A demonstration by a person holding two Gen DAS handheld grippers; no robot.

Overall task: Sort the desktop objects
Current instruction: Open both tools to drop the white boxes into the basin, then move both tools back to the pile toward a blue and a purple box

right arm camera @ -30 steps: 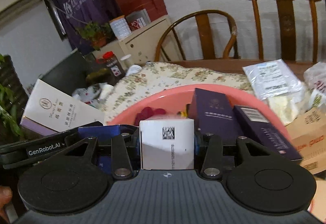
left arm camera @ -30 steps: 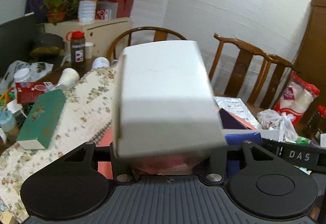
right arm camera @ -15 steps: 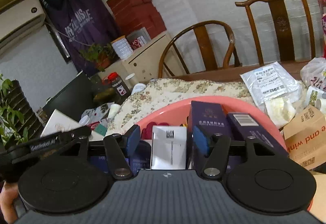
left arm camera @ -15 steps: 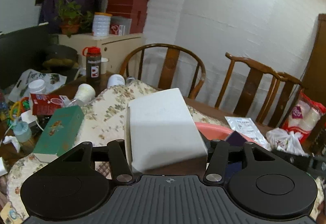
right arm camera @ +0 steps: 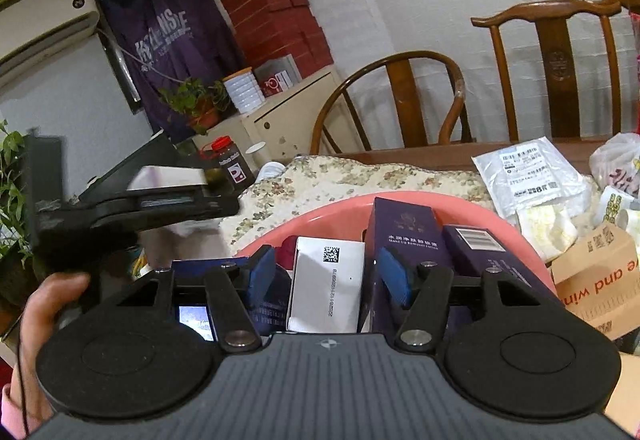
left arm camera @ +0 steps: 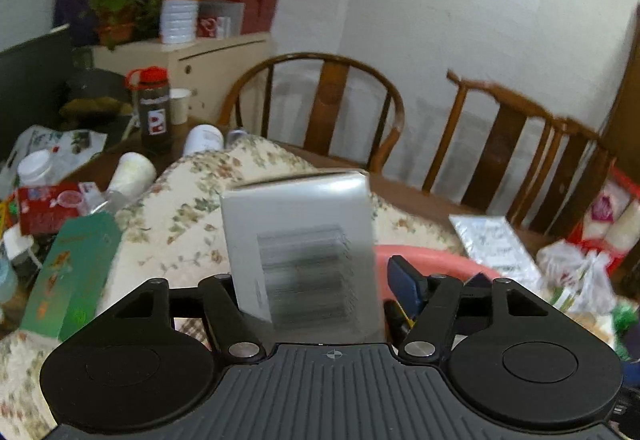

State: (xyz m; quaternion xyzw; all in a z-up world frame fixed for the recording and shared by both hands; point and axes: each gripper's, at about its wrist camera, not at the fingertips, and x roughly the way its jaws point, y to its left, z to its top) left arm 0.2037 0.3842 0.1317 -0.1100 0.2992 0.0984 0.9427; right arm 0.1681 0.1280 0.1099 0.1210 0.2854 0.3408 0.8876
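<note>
In the left wrist view a large white box (left arm camera: 304,252) stands blurred between my left gripper's (left arm camera: 320,284) spread jaws; a gap shows beside the right blue pad (left arm camera: 404,282), so the box is loose. The pink basin (left arm camera: 436,260) lies just behind it. In the right wrist view my right gripper (right arm camera: 326,272) is open above the pink basin (right arm camera: 328,207). A small white box with a QR code (right arm camera: 326,284) lies in the basin between its pads, beside purple boxes (right arm camera: 404,236). The left gripper and white box (right arm camera: 168,175) show at left.
A green box (left arm camera: 68,272) lies on the floral cloth (left arm camera: 192,207) at left. Cups, a red carton (left arm camera: 48,207) and a red-capped bottle (left arm camera: 154,111) crowd the far left. Two wooden chairs (left arm camera: 320,107) stand behind. A white mailer (right arm camera: 528,167) and cardboard box (right arm camera: 596,280) lie right.
My left gripper opened and the white box tipped upright, slipping down between the jaws. My right gripper opened, released the small white box into the basin and pulled back upward.
</note>
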